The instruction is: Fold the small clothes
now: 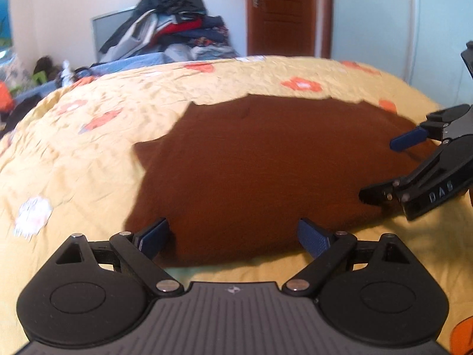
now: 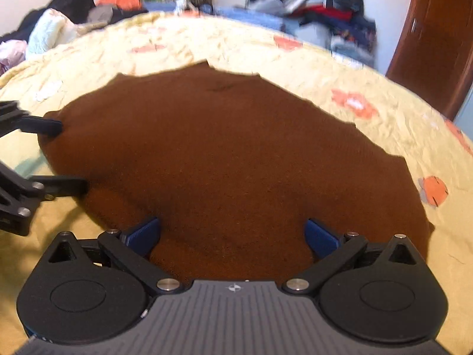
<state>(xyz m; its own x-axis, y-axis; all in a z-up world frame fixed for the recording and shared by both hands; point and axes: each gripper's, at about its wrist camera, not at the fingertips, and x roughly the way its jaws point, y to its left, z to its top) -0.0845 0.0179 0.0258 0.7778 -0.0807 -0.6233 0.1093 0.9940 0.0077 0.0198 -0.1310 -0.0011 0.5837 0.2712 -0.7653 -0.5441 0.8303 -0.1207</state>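
A brown knit garment [image 1: 260, 162] lies spread flat on the yellow flowered bedspread [image 1: 88, 148]; it fills the middle of the right wrist view [image 2: 230, 153]. My left gripper [image 1: 233, 236] is open, its blue-padded fingers just over the garment's near edge. My right gripper [image 2: 233, 233] is open too, over the near edge. Each gripper shows in the other's view: the right one [image 1: 381, 168] at the garment's right side, the left one [image 2: 71, 156] at its left side, both open and holding nothing.
A heap of clothes [image 1: 171, 29] is piled beyond the bed's far edge, next to a brown door [image 1: 283, 11]. More clothes and clutter [image 2: 88, 6] lie past the bed's far left. The bedspread [image 2: 354, 88] surrounds the garment.
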